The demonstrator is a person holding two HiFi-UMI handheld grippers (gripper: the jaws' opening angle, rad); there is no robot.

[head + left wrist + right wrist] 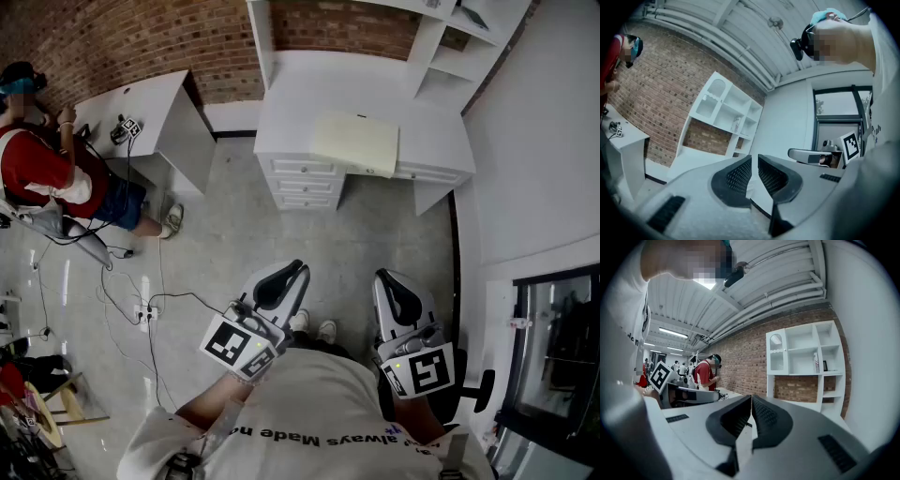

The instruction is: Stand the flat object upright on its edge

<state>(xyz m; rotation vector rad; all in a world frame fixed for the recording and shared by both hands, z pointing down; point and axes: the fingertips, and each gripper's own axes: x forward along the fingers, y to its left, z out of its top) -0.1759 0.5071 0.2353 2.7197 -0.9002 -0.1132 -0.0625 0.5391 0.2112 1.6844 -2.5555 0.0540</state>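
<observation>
- White bench [291, 103]: flat object [356, 142] lies flat, long side crosswise.
- Left tongs [296, 270], right tongs [384, 279]: closed, empty, well short of it (right better aligned).

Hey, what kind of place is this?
Probably an indoor workshop or test lab: white desk with drawers against a brick wall, person in red at another table, cables across the floor.
</observation>
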